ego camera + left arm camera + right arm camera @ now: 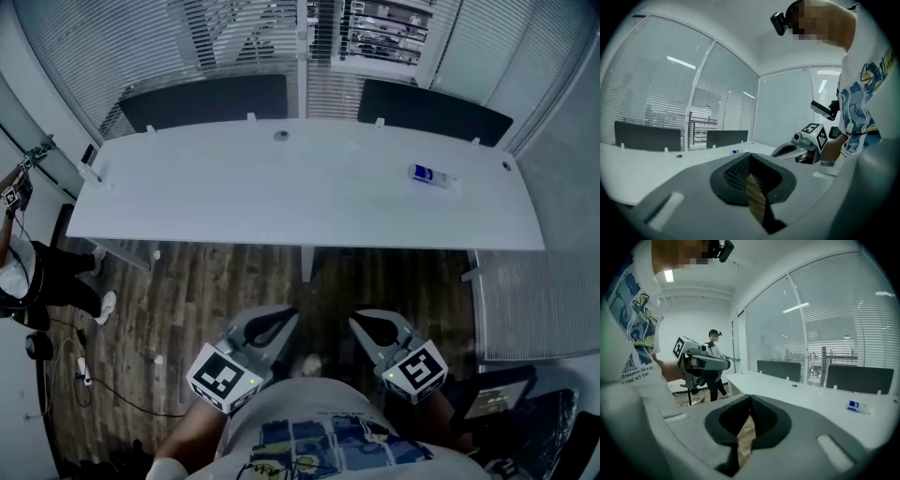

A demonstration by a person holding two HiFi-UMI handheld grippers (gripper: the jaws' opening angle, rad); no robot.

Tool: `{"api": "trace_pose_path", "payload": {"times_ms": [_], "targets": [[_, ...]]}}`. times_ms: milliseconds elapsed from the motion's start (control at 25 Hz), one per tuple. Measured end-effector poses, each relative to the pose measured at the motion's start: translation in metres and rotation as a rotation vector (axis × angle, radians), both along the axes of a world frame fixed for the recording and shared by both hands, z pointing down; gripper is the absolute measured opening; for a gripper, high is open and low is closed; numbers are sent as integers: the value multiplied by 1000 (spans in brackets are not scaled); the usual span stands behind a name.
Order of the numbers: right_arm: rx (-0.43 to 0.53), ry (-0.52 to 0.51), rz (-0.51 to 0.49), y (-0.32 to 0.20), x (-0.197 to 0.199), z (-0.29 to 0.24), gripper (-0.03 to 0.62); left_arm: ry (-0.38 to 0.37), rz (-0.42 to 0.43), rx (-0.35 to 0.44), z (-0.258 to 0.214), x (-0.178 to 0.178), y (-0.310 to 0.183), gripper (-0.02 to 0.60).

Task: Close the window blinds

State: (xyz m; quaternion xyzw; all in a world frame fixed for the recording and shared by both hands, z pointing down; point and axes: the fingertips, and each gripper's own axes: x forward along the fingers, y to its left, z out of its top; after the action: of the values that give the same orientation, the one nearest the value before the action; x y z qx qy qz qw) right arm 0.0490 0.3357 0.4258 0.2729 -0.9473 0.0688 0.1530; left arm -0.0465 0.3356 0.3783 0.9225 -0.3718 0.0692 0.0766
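Though print is tiny, shirt point(629, 333) seemingly reads "treasure".

Two lines of small print are showing on the white shirt point(628, 333) just left of the right gripper point(749, 404). They are reading in part as "treasure like a" and "real art than"; the rest is not resolving.

A black-and-white square marker, bearing no letters, is facing up on the cube point(223, 377) behind the left gripper point(284, 317), and another on the cube point(419, 368) behind the right gripper.

A blue label is showing on a small white item point(432, 176) lying on the table point(281, 197) ahead of the right gripper, its wording too small to read.
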Motion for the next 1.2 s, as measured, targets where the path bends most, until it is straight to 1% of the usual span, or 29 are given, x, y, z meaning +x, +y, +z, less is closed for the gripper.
{"api": "trace_pose_path", "payload": {"times_ms": [240, 360, 480, 560, 680, 840, 1000, 1120, 1200], "targets": [[-11, -3, 16, -27, 1, 11, 3, -29, -8, -2, 9, -9, -26, 2], [1, 15, 28, -44, -3, 16, 3, -18, -5, -12, 15, -16, -44, 2], [-9, 16, 56, -60, -10, 17, 3, -1, 13, -18, 14, -22, -63, 2], [-15, 23, 67, -75, -18, 14, 3, 1, 18, -19, 15, -31, -81, 2], [-11, 27, 85, -102, -30, 12, 3, 14, 28, 3, 10, -46, -112, 2], [-1, 32, 107, -135, -49, 9, 3, 28, 39, 4, 5, -64, -146, 2], [13, 38, 133, -165, -72, 4, 3, 19, 56, 19, 2, -88, -176, 2], [23, 45, 156, -183, -87, 1, 3, 7, 79, 52, 9, -105, -194, 2], [22, 43, 171, -191, -93, 4, 3, -2, 87, 57, 13, -111, -206, 2]]}}
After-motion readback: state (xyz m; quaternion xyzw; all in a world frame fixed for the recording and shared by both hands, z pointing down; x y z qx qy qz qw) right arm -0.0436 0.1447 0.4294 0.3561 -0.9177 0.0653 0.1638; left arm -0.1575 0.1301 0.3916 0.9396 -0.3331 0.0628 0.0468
